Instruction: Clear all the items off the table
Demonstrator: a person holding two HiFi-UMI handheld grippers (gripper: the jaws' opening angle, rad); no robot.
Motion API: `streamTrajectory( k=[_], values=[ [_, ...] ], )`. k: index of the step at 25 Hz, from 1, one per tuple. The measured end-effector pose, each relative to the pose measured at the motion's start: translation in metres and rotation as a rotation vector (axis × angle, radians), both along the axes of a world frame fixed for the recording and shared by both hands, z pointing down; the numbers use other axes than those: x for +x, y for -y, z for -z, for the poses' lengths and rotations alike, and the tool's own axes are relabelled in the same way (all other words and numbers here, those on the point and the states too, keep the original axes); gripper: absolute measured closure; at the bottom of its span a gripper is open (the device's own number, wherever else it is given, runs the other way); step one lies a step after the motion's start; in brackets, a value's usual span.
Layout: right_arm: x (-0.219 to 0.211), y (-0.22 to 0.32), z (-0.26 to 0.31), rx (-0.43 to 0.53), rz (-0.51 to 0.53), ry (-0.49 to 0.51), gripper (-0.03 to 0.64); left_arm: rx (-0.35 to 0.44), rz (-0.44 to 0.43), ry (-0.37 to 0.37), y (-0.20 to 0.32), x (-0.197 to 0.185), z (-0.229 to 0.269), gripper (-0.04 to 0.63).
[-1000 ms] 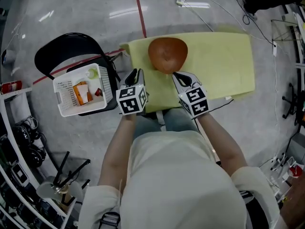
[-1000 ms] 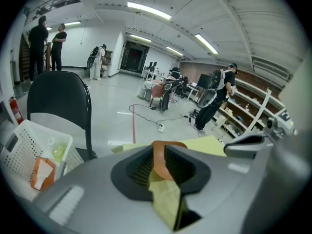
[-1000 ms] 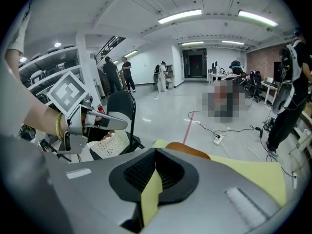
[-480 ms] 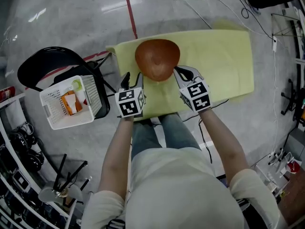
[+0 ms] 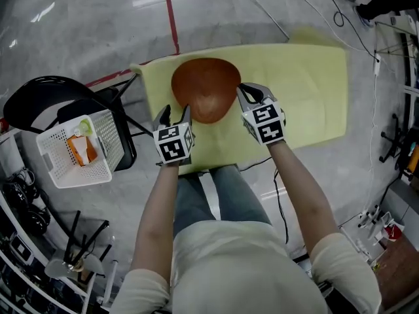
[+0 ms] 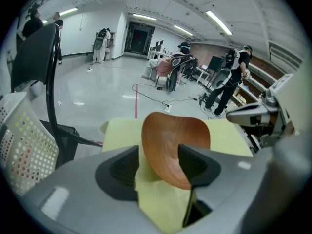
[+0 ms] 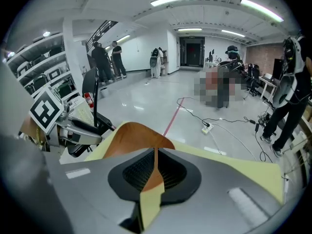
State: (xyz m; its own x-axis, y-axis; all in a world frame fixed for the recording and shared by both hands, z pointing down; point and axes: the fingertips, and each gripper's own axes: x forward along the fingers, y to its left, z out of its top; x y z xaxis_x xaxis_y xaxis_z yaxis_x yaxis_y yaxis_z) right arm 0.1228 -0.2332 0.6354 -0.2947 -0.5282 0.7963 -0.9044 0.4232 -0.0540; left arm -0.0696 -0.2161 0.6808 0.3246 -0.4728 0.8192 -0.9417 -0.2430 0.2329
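A brown wooden bowl (image 5: 206,97) sits on the table's yellow cloth (image 5: 301,90), near its left end. My left gripper (image 5: 175,111) is at the bowl's near-left rim. Its jaws have just been opening and stand open, and in the left gripper view (image 6: 158,165) the bowl's edge (image 6: 175,145) lies between them without being pressed. My right gripper (image 5: 247,90) is at the bowl's right rim. Its jaws (image 7: 155,172) have just opened a crack and stand almost together, with only a thin slit; bowl (image 7: 131,135) and cloth show through it, and nothing is gripped.
A white perforated basket (image 5: 75,149) with a few packets rests on a black chair (image 5: 39,97) left of the table. Cables (image 5: 288,18) and a red line (image 5: 171,12) cross the grey floor beyond. Shelving stands at the far left and people in the distance.
Both grippers have come down and forward to the bowl's rim. The left jaws have opened around the bowl's edge. The bowl stays on the cloth.
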Motion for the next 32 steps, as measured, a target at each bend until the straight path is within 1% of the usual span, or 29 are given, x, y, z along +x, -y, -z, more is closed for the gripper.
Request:
streamTrajectory(
  k=[5, 9, 18, 23, 25, 27, 29, 32],
  values=[
    [0.012, 0.015, -0.035, -0.033, -0.009, -0.023, 0.564, -0.046, 0.021, -0.004, 0.000, 0.005, -0.032, 0.320],
    [0.019, 0.024, -0.057, -0.052, -0.024, -0.029, 0.549, -0.064, 0.048, 0.001, 0.002, 0.005, -0.048, 0.319],
    [0.024, 0.038, -0.090, -0.078, -0.017, -0.038, 0.545, -0.097, 0.088, 0.003, 0.005, 0.007, -0.081, 0.326],
    [0.020, 0.037, -0.101, -0.090, -0.006, -0.038, 0.548, -0.092, 0.084, 0.013, 0.008, 0.008, -0.088, 0.384],
    [0.021, 0.037, -0.103, -0.088, -0.014, -0.038, 0.557, -0.095, 0.085, 0.030, 0.008, 0.006, -0.090, 0.430],
    [0.023, 0.036, -0.103, -0.085, -0.028, -0.035, 0.580, -0.099, 0.095, 0.060, 0.008, 0.002, -0.091, 0.509],
    [0.023, 0.036, -0.102, -0.088, -0.029, -0.036, 0.583, -0.106, 0.100, 0.075, 0.008, 0.000, -0.091, 0.525],
    [0.022, 0.035, -0.100, -0.093, -0.028, -0.046, 0.585, -0.112, 0.104, 0.067, 0.006, -0.001, -0.088, 0.531]
  ],
)
